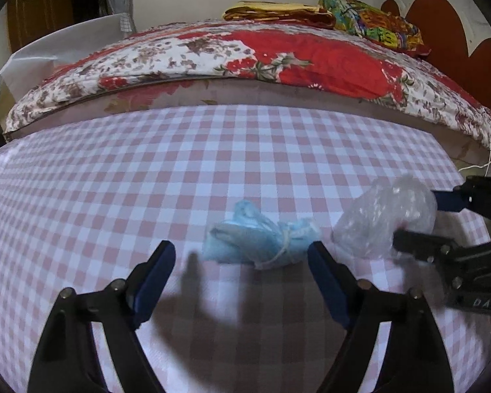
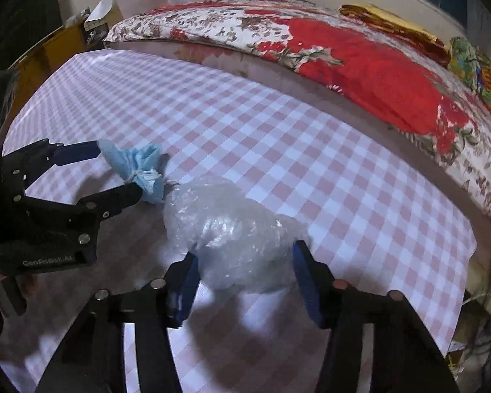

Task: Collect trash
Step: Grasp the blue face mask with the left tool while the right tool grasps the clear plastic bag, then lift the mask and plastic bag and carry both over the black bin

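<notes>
A: Where is the trash?

B: There are two pieces on the checked tablecloth (image 1: 114, 180), lying just beside each other. One is a crumpled blue mask (image 1: 262, 240) with its white string wound around it. The other is a ball of clear plastic wrap (image 2: 239, 232).

A: Is something holding them?

B: In the right wrist view the right gripper (image 2: 245, 262) has one blue pad on each side of the plastic wrap, and both pads touch it, so it is grasping the ball. The left gripper (image 1: 242, 255) has its fingers spread wide. The mask lies between the tips, near the right one, but I cannot tell if a pad touches it.

A: Does the other camera help?

B: A little. The right wrist view shows the left gripper from the side, with its tips at both ends of the mask. It also shows a hand on the handle at the left edge. Behind the table is a bed with a red flowered cover (image 1: 311, 62).
</notes>
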Demonstrator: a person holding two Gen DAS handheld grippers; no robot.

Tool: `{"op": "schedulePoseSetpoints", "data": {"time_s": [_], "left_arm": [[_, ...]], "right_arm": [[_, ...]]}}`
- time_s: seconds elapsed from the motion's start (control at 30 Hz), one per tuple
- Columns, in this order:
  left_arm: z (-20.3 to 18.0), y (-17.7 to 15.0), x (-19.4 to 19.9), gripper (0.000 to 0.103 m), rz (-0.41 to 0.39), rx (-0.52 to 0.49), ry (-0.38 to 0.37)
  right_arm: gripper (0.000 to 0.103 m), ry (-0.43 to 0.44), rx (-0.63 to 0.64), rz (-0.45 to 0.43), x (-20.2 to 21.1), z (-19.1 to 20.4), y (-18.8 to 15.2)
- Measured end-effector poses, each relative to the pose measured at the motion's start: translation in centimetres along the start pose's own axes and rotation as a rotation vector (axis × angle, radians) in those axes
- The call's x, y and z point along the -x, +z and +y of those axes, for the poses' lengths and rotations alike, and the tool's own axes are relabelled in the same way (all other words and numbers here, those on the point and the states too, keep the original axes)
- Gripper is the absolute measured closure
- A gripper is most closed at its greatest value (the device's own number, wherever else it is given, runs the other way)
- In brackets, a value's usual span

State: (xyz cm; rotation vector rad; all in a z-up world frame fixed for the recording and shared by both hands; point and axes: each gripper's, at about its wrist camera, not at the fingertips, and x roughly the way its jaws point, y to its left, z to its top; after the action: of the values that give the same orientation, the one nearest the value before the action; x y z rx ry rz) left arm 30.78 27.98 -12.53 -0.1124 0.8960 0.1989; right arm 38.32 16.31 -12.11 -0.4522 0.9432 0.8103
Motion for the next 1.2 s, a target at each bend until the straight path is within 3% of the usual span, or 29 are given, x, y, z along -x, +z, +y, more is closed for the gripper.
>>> {"op": "schedulePoseSetpoints", "data": {"time_s": [0.07,0.17,0.37,0.47,0.83,1.2], "left_arm": [[0.0,0.2,-0.8,0.025,0.015,0.006,-0.014],[-0.2,0.2,-1.8,0.039,0.042,0.008,-0.033],[0.2,0.5,-1.6,0.064,0.016,0.048,-0.094],[0.5,0.2,-0.6,0.086,-0.011,0.062,-0.116],[-0.9,-2.2,4.2,0.087,-0.052,0.029,-0.132],[-3.7,-5.9,10.3,0.087,-0.088,0.025,-0.186]], "right_arm": [[0.052,-0.011,0.017,-0.012,-0.1,-0.3,0.1],[0.056,-0.027,0.031,-0.021,0.1,-0.4,0.0],[0.058,-0.062,0.019,-0.052,1.6,-0.4,-1.2],[0.058,-0.069,-0.014,-0.073,2.7,-1.1,-2.0],[0.058,-0.089,-0.099,-0.106,8.2,-1.5,-6.1],[0.059,-0.149,-0.192,-0.161,16.5,-1.0,-12.9]]}}
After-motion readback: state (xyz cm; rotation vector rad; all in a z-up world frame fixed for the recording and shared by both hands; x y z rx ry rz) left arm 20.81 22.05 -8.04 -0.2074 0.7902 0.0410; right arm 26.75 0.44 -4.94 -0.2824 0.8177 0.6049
